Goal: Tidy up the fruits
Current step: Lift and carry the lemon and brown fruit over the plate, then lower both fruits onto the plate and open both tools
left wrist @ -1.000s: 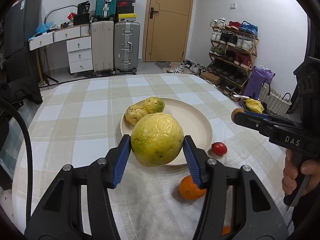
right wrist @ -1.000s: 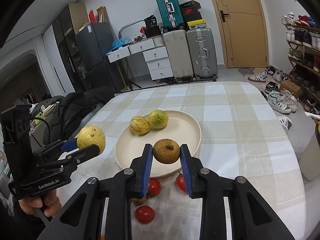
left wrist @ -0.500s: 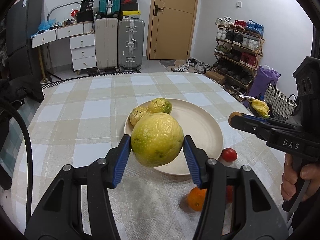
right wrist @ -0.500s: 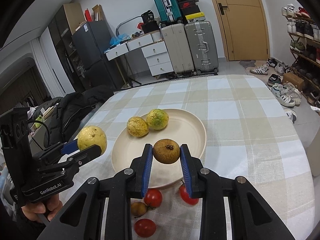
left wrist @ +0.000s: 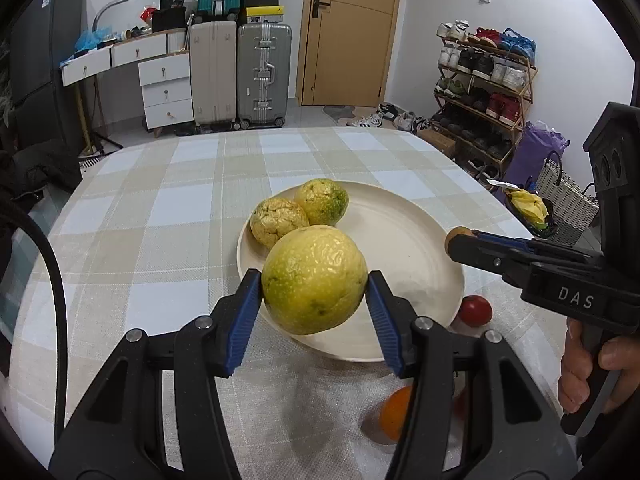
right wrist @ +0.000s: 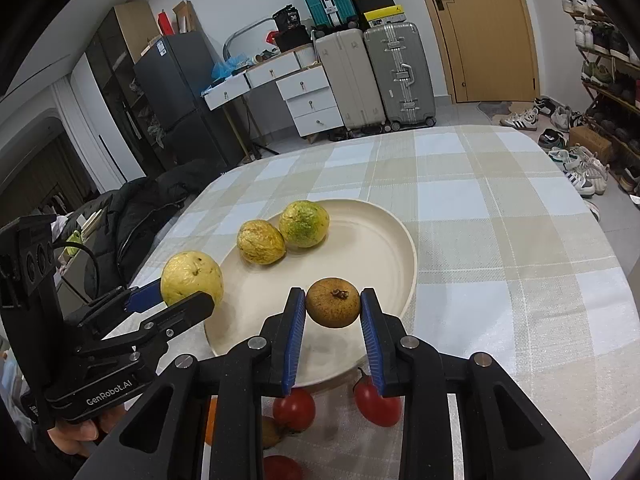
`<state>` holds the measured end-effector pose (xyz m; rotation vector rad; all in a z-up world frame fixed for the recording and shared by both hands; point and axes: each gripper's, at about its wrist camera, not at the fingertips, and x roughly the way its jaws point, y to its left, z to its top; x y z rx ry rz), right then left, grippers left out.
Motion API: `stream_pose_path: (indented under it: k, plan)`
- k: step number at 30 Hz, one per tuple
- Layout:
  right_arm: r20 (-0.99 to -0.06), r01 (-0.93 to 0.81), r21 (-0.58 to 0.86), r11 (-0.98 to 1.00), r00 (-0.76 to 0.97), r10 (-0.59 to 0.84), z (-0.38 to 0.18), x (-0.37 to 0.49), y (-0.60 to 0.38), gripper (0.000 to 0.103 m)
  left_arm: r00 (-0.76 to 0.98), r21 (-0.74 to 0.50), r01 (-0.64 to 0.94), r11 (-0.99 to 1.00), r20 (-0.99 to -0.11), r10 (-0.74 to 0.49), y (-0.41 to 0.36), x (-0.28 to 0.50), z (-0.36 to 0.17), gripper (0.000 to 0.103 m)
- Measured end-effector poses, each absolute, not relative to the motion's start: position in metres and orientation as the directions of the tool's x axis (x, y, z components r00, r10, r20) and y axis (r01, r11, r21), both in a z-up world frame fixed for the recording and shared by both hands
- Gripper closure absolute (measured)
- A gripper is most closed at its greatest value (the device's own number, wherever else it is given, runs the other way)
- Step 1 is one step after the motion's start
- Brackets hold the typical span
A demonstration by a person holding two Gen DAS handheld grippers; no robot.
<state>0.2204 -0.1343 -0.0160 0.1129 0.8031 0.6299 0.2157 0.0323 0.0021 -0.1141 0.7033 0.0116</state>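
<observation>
My left gripper [left wrist: 315,282] is shut on a large yellow-green fruit [left wrist: 315,278] and holds it above the near rim of the cream plate [left wrist: 404,236]. The same fruit [right wrist: 192,278] shows at the plate's left edge in the right wrist view. My right gripper [right wrist: 333,308] is shut on a small brown fruit [right wrist: 333,302] above the plate's [right wrist: 360,248] near part. Two wrinkled yellow-green fruits [left wrist: 279,220] [left wrist: 322,202] lie on the plate's far left side. Red tomatoes [right wrist: 294,408] [right wrist: 378,398] and an orange [left wrist: 394,412] lie on the cloth in front of the plate.
The table carries a beige checked cloth [left wrist: 168,208]. Another tomato [left wrist: 475,310] lies by the plate's right rim. A dark jacket [right wrist: 148,208] hangs off the table's left. Suitcases [left wrist: 240,68] and a shoe rack [left wrist: 480,88] stand behind on the floor.
Both grippers have moved forward toward the plate with their fruits still held. The plate and the loose fruits have stayed put.
</observation>
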Motion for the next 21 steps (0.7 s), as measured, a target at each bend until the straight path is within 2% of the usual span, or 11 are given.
stream_pose_path:
  k: [21]
  plan:
    - [-0.682, -0.479, 0.318, 0.818, 0.484, 0.548, -0.035, 0.237, -0.120, 0.074, 0.715, -0.070, -0.047, 0.996, -0.698, -0.015, 0.021, 0.248, -0.025, 0.052]
